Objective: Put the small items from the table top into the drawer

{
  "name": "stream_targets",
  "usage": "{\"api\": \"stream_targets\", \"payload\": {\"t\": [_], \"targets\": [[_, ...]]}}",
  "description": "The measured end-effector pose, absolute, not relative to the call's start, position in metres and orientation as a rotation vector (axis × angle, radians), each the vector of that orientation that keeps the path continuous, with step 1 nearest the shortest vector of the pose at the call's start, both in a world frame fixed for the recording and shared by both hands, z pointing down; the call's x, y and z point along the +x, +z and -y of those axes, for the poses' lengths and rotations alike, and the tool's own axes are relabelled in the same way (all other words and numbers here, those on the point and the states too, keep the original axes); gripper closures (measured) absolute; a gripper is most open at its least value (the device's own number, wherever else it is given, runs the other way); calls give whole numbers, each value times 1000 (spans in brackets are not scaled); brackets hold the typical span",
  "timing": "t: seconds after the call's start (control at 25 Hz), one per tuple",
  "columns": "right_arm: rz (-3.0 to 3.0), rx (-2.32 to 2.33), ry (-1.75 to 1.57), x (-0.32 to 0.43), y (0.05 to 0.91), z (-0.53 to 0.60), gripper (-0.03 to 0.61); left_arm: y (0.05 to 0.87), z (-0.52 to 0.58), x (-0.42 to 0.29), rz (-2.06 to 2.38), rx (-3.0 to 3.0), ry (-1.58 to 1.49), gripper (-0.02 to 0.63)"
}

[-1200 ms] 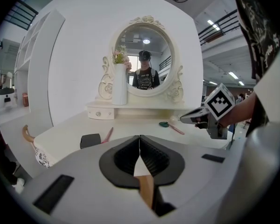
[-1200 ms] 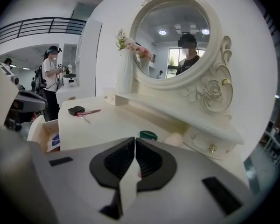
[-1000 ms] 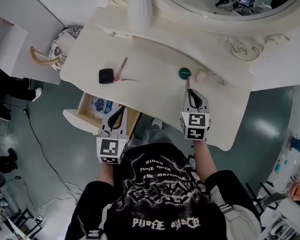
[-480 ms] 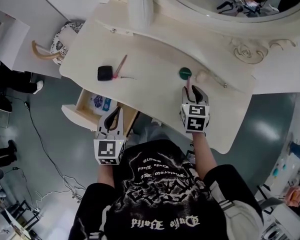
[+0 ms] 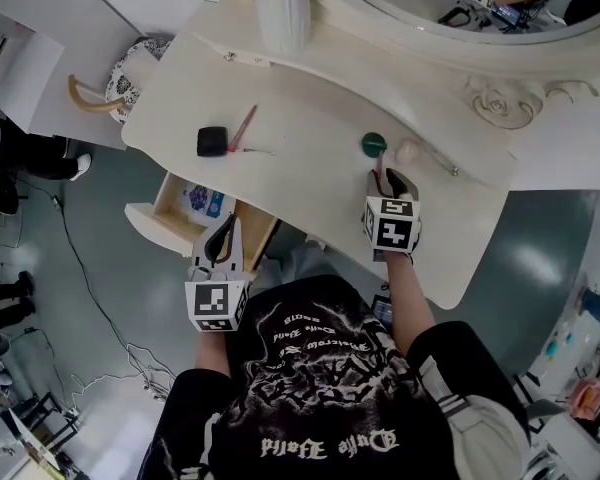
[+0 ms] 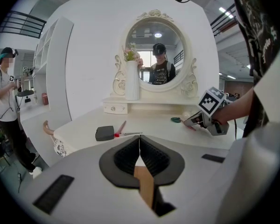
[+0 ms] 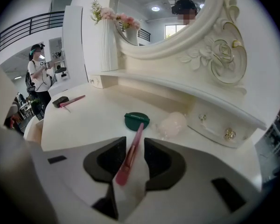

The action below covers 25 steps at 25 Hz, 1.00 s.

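The right claw (image 7: 133,143) is standing with jaws apart, having just been opening, and the pink brush (image 7: 125,168) is lying loose between them on the desk (image 7: 93,120), right of centre in the head view. The left claw (image 6: 139,141), jaws together and empty, is hovering by the open drawer (image 5: 195,203) at left of centre.

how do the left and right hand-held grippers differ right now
The left hand-held gripper has its jaws together with nothing between them. The right hand-held gripper has its jaws apart, having just been opening, and a pink brush lies loose between them.
The left hand-held gripper is at the open drawer, off the table's edge. The right hand-held gripper is over the table top, near the green disc.
Both carry a marker cube.
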State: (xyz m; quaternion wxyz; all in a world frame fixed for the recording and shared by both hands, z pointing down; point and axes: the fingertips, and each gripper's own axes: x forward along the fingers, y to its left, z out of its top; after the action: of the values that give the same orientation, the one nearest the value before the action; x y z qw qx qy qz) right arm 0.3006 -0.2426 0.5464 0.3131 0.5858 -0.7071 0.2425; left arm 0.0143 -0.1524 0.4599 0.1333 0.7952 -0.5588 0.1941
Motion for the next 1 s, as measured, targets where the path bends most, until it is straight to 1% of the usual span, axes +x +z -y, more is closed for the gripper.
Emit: {"api": "stream_targets", "payload": {"t": [0.64, 0.68, 0.72, 0.76, 1.0], "targets": [[1849, 1494, 739, 301, 555, 243, 479, 459, 153, 12, 1647, 2302, 553, 598], [1848, 1497, 738, 302, 555, 244, 484, 459, 153, 12, 1650, 2304, 555, 598], [1850, 1498, 742, 303, 555, 244, 516, 459, 153, 11, 1655, 2305, 560, 598], [1856, 1496, 750, 305, 555, 244, 525, 460, 153, 11, 1658, 2305, 563, 598], [1864, 1481, 758, 305, 555, 243, 527, 460, 150, 2, 1667, 2291, 548, 598]]}}
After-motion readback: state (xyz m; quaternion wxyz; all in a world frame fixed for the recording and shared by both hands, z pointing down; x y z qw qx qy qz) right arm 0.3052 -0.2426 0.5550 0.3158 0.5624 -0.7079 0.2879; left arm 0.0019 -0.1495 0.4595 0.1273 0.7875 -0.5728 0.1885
